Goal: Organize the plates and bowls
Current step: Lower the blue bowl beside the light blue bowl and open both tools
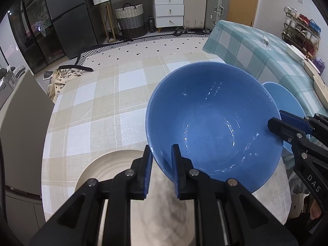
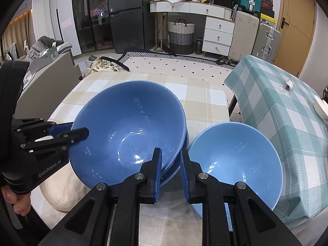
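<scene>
Both claws pinch one big blue bowl (image 1: 213,123) by opposite rims: the left gripper (image 1: 162,149) on the near rim, the right gripper (image 2: 170,153) on the other. Its base is hidden, so whether it rests on the table (image 1: 98,102) cannot be told. A paler bowl (image 2: 235,160) stands beside it, and a cream plate (image 1: 106,170) is cut off near the table's front edge.

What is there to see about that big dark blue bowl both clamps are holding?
The big dark blue bowl is glossy, ceramic-looking, empty and tilted. The left gripper pinches its near rim; the right gripper pinches the opposite rim. In the right wrist view, a second blue rim shows just beneath it. It hangs over the beige checked table, with a cream plate below and a lighter blue bowl beside it.
</scene>
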`<state>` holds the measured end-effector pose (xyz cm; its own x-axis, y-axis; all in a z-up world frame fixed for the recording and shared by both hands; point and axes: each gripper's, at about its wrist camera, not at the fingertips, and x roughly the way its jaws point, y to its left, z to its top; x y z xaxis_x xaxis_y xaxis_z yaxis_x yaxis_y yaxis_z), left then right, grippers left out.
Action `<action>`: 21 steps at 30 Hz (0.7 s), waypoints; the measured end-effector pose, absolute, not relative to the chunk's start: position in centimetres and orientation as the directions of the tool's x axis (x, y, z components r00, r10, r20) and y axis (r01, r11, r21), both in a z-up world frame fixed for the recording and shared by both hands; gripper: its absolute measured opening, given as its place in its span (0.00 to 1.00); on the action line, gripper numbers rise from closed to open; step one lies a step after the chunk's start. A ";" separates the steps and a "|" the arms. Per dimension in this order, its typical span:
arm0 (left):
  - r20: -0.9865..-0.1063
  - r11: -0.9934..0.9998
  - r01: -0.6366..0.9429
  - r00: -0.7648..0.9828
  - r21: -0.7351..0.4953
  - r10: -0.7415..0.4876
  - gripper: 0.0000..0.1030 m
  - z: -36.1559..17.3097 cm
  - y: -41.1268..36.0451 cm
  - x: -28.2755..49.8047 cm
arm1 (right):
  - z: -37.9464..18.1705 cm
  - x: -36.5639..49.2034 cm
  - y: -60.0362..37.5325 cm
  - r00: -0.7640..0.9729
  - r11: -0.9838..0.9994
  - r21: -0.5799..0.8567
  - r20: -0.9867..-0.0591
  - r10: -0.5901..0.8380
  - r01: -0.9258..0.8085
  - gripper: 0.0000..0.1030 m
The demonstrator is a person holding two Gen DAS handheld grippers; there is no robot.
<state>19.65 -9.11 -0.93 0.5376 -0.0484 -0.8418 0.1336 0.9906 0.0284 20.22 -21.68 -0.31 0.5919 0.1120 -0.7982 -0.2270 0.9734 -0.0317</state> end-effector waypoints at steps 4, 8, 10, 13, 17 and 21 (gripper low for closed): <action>-0.849 0.989 0.144 0.526 0.039 -0.043 0.16 -1.5 -9.5 19.8 | -0.9 20.6 -21.8 0.583 0.974 -0.043 -0.806 0.098 -0.224 0.17; -0.853 0.987 0.152 0.521 0.049 -0.038 0.18 -1.8 -9.9 19.8 | -1.3 20.9 -21.8 0.577 0.975 -0.052 -0.813 0.084 -0.215 0.17; -0.856 0.987 0.154 0.516 0.051 -0.037 0.18 -1.9 -10.0 19.9 | -1.4 20.9 -21.7 0.579 0.974 -0.061 -0.812 0.079 -0.218 0.17; -0.861 0.986 0.155 0.508 0.055 -0.032 0.19 -2.3 -10.0 20.0 | -1.6 21.0 -21.6 0.573 0.973 -0.066 -0.816 0.074 -0.219 0.17; -0.861 0.985 0.161 0.508 0.066 -0.025 0.20 -2.5 -10.1 20.0 | -2.2 21.1 -21.4 0.564 0.971 -0.081 -0.824 0.061 -0.224 0.18; -0.863 0.984 0.165 0.505 0.065 -0.027 0.25 -2.6 -10.0 20.1 | -2.6 21.2 -21.3 0.555 0.969 -0.082 -0.829 0.064 -0.233 0.21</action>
